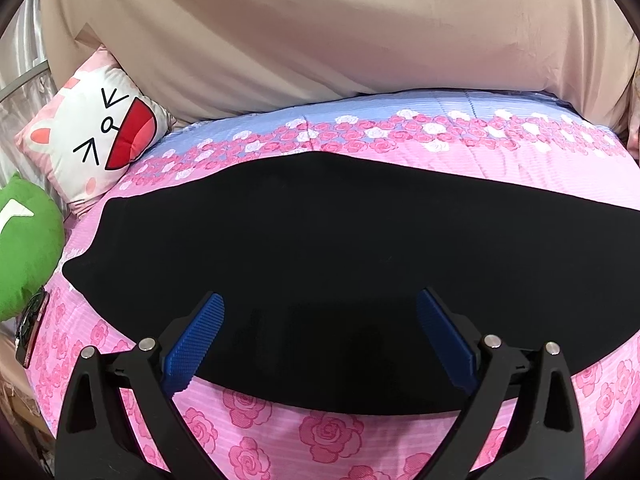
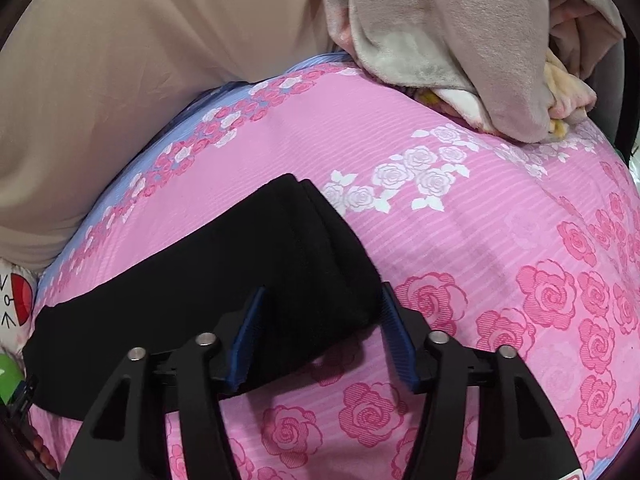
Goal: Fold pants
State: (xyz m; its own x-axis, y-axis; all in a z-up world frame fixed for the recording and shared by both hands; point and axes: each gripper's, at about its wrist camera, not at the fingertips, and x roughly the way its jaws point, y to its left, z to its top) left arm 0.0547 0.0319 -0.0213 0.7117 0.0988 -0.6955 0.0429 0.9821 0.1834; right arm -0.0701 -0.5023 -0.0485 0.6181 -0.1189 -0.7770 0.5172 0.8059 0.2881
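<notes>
— Since the black pants (image 1: 320, 248) lie as one long strip across the pink rose bedsheet (image 1: 332, 436), which way do they run from the fingers?

— Crosswise. On the left wrist camera the strip passes from far left to far right, just ahead of and under the fingertips, so its long axis is square to the way the left gripper (image 1: 320, 316) looks. That gripper sits near the middle of the near edge, its blue pads (image 1: 200, 340) spread wide, holding nothing.

— And the right gripper (image 2: 320, 308)?

— It is at one end of the pants (image 2: 224, 280). The end hem lies between its two fingers and slightly beyond the tips, with the corner of the cloth just inside its right pad (image 2: 398, 340). The jaws stand apart there too; no cloth is pinched as far as I can see.

— So which is nearer the part to take?

— The right, I judge: the end hem is already between its fingers. The other end, near the cat-face pillow (image 1: 100, 140), is well to the left of the left gripper.

— Room to carry the end over?

— To the right of and beyond the right fingers there is bare sheet, up to a heap of grey and patterned blankets (image 2: 460, 40). Left of the left fingers it is tighter: the pillow, a green plush (image 1: 28, 248) and a dark phone-like thing (image 1: 32, 328) at the bed's edge. Folding along the strip, over the middle, looks the freer path.
</notes>
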